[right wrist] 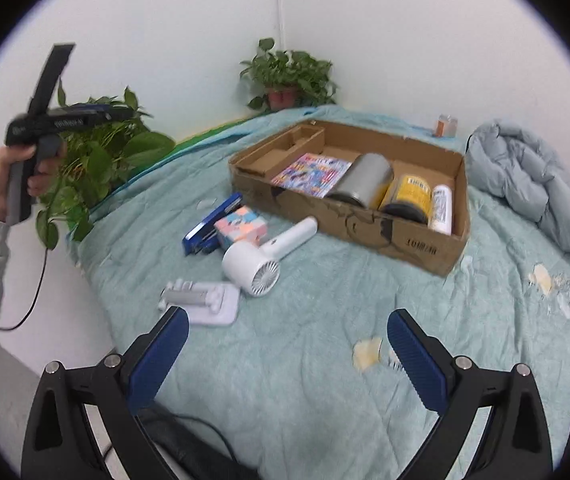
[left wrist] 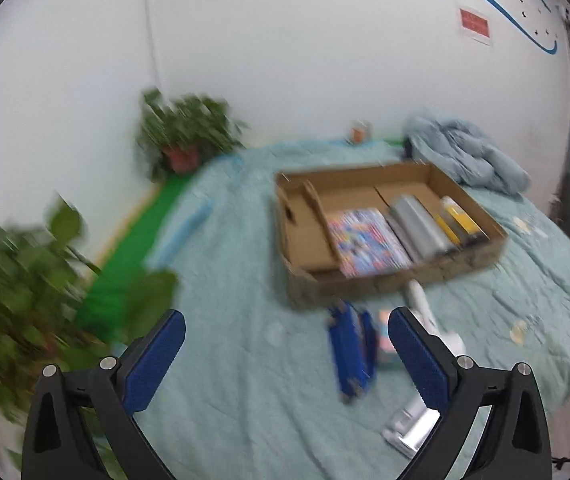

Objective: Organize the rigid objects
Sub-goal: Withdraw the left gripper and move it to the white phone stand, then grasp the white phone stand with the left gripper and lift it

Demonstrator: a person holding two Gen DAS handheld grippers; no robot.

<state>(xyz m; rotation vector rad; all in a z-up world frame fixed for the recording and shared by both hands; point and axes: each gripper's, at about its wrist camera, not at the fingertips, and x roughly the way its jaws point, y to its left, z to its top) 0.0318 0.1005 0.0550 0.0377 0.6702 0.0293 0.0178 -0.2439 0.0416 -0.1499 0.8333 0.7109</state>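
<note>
Cardboard tray box [right wrist: 425,240], shallow and brown, sits mid-bed on the pale teal quilted bedspread [right wrist: 305,380]. Inside it, left to right: colourful magazine [right wrist: 311,174], silver metal cylinder [right wrist: 363,182], yellow-labelled dark jar [right wrist: 409,196], white tube [right wrist: 441,208] against the right wall; the left end of the box is bare cardboard. Loose on the bedspread just in front of the box's near-left edge: blue stapler [right wrist: 209,226], pastel patterned small box [right wrist: 241,228] touching it, white hand fan [right wrist: 261,260], white folding stand [right wrist: 205,300] near the bed's left edge. Left hand-held gripper [left wrist: 285,360] and right hand-held gripper [right wrist: 287,360] both spread wide, nothing between the pads, over bare bedspread. Potted leafy plants [right wrist: 97,160] crowd the left edge. Grey-blue padded jacket [right wrist: 533,184] lies bunched at far right.
</note>
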